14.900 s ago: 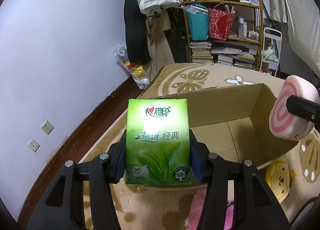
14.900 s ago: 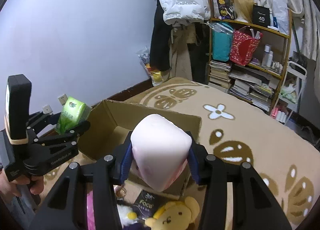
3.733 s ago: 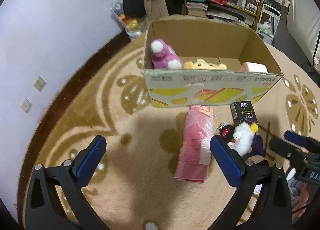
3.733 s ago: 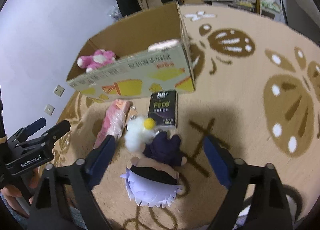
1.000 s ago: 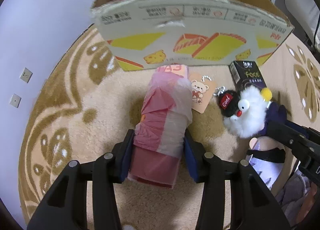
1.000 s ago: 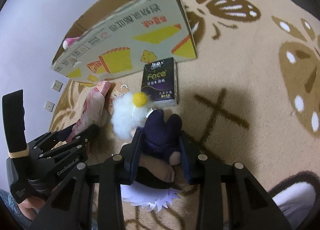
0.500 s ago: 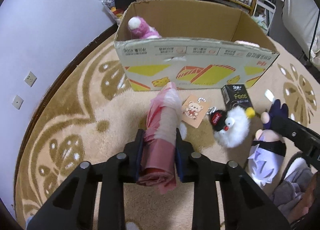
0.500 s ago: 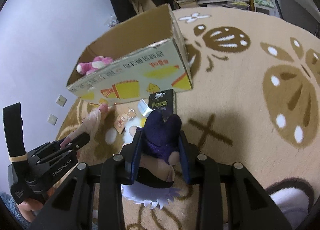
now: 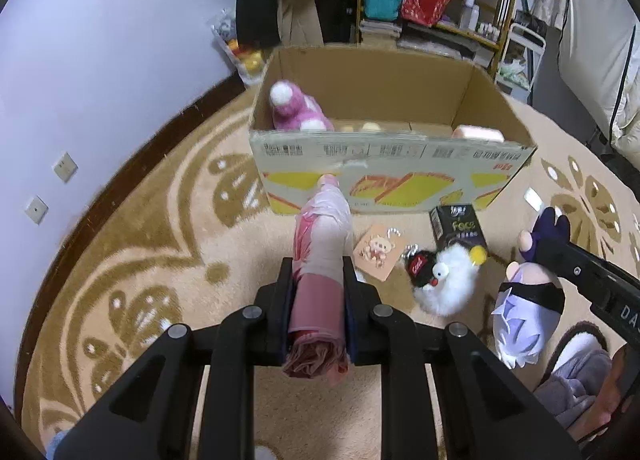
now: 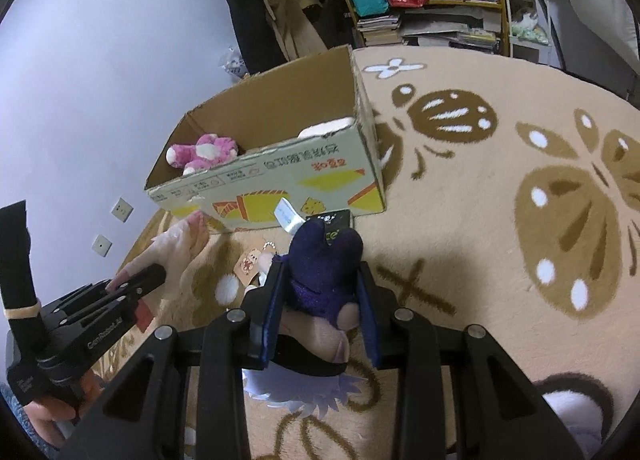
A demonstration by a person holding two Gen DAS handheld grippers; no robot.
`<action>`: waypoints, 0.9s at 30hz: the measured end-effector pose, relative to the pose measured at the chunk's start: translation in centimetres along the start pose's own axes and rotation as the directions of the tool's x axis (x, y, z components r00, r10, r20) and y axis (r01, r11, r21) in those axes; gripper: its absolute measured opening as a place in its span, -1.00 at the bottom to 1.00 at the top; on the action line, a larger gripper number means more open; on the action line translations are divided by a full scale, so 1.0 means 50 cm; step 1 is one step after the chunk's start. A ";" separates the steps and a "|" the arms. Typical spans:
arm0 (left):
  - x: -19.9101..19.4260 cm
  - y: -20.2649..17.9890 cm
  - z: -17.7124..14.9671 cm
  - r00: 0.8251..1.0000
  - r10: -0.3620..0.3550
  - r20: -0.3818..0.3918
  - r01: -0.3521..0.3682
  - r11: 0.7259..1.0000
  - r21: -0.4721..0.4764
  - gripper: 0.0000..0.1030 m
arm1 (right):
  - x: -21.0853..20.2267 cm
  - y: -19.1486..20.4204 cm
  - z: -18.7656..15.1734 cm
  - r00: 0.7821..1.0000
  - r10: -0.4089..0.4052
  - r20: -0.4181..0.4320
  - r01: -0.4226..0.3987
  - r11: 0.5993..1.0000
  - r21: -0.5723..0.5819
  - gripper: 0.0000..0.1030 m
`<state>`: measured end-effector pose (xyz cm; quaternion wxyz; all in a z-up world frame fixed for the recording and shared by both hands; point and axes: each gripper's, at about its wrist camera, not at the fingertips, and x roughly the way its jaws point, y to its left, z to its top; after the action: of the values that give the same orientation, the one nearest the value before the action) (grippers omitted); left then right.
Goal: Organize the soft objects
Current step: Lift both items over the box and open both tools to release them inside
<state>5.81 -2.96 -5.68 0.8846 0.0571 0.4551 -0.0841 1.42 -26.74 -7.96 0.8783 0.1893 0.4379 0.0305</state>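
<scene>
Pink plastic-wrapped roll (image 9: 318,288) clamped in left gripper (image 9: 316,300), raised off rug (image 9: 160,244) before cardboard box (image 9: 384,172). Purple-legged doll (image 10: 320,268), seemingly upside down, pinched in right gripper (image 10: 320,296). White fluffy toy (image 9: 448,280) lying between.

1 box (image 9: 384,156), 3 plush toys, 1 pink roll (image 9: 320,260), 1 tissue pk (image 9: 458,226), 1 tag (image 9: 378,252).

Pink bag (image 9: 318,280), doll (image 10: 320,272) now aloft.
</scene>
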 end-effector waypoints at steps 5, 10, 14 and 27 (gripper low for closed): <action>-0.049 0.004 0.007 0.996 0.004 0.086 -0.003 1.000 -0.011 -0.65 | -0.019 -0.006 0.012 0.999 0.014 0.030 -0.014 1.000 0.012 -0.30; -0.084 0.010 0.015 0.992 0.016 0.128 -0.015 1.000 -0.011 -0.67 | -0.035 -0.006 0.031 0.997 0.026 0.069 -0.027 1.000 0.007 -0.30; -0.109 0.006 0.026 0.983 0.024 0.182 -0.024 1.000 -0.002 -0.68 | -0.044 -0.004 0.041 0.996 0.000 0.084 0.000 1.000 0.007 -0.30; -0.134 0.005 0.065 0.958 0.053 0.281 -0.062 0.998 0.026 -0.67 | -0.089 0.031 0.114 0.980 0.070 0.184 -0.059 0.996 -0.063 -0.30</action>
<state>4.62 -2.65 1.68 0.9410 0.0731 0.3221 -0.0735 3.30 -28.01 -0.93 0.9189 0.1802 0.3467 0.0537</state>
